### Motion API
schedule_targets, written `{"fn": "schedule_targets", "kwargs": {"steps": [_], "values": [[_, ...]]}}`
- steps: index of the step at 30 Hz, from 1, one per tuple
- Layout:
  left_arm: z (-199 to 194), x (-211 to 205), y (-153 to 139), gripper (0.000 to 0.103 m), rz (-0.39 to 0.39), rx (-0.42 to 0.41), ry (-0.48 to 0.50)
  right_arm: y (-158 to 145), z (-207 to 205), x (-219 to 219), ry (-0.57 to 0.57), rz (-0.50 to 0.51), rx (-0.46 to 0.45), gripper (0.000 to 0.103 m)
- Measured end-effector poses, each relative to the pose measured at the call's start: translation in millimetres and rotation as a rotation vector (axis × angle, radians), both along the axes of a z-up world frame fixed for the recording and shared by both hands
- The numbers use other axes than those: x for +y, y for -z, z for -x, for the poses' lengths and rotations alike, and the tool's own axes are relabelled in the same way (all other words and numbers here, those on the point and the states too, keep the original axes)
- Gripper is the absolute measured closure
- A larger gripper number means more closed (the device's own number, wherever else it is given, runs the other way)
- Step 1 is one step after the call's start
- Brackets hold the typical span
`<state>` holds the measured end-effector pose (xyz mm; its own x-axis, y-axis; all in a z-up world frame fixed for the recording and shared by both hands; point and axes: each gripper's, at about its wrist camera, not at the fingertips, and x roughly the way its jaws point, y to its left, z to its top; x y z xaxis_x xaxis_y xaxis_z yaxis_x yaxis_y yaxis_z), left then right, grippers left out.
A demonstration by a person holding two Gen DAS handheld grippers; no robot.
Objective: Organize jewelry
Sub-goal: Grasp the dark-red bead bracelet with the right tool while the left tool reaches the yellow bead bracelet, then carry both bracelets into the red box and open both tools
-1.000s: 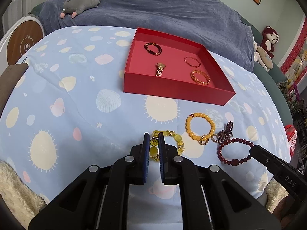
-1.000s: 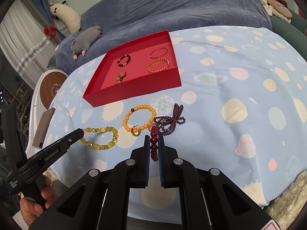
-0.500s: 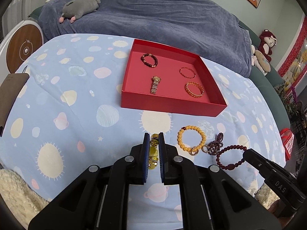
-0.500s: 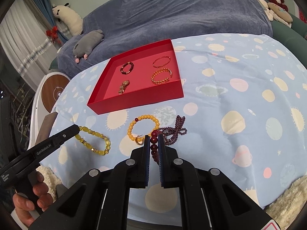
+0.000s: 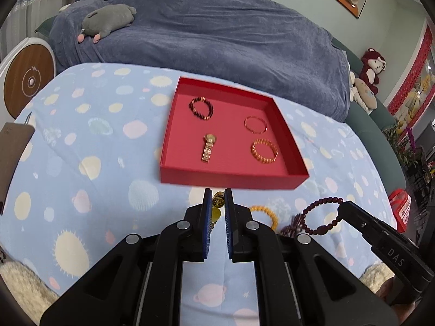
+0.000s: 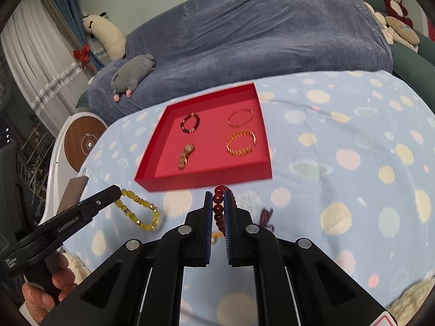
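Left claw [image 5: 218, 203] clamped narrow on a yellow bead bracelet [image 6: 138, 209], held clear of the surface [image 5: 81, 141]; in the right wrist view, loop dangling from the tip at 9 o'clock, free of the planet-print cloth. Right claw [image 6: 219, 202] clamped narrow on a dark red bead bracelet [image 6: 218, 206]; in the left wrist view, same loop [image 5: 322, 216] hanging from the black tip at 3 o'clock, lifted off the cloth.

Red tray [image 5: 231, 175] at 12 o'clock from both claws, just beyond the fingertips, resting flat on the surface. Inside the tray, four pieces lying apart from one another: dark bead bracelet [image 5: 201, 107] toward 11 o'clock, thin red bangle [image 5: 255, 124] toward 1 o'clock, gold watch [image 5: 208, 147] near the front wall at left, gold link bracelet [image 5: 264, 150] near the front wall at right.

Left on the cloth between the two claws: an orange bead bracelet [image 5: 267, 214], partly hidden behind the left claw's body, and just beside it at 3 o'clock a purple beaded bundle [image 5: 295, 224], blurred. In the right wrist view, purple bundle [image 6: 266, 217] at 3 o'clock of the fingers.

A hand [image 6: 46, 290] gripping the left handle at 8 o'clock in the right wrist view. Blue blanket-covered sofa [image 5: 217, 40] behind the surface, with a grey plush toy [image 5: 108, 20] at 11 o'clock.
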<state>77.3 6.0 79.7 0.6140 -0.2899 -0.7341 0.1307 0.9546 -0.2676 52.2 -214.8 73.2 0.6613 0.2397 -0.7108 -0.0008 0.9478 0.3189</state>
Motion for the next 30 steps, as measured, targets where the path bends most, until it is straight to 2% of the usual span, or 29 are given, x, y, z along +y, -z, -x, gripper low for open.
{"fn": "schedule_targets", "kwargs": {"steps": [6,11,18,26,28,30], "values": [[-29.7,-10.2,-28.7,0.094,0.004,-0.071,0.011,-24.0,-38.2,9.4,-0.028,-0.013,-0.060,0.095],[-61.7,-16.1,-40.4,0.094,0.017,-0.095,0.009,-26.5,-72.0,21.7,-0.049,-0.023,-0.062,0.095],[-93.6,-19.7,-14.5,0.094,0.006,-0.037,-0.018,8.2,-104.9,27.1,-0.031,-0.061,0.031,0.095],[-101.1,-22.3,21.1,0.094,-0.057,0.032,-0.021,46.1,-111.0,20.4,-0.011,0.031,0.112,0.095],[-101.1,-20.9,24.1,0.092,-0.068,0.037,-0.034,47.2,-108.9,16.6,0.004,0.053,0.106,0.088],[-98.7,-18.5,26.2,0.077,-0.084,0.035,-0.056,45.0,-105.0,12.9,0.021,0.085,0.094,0.075]]}}
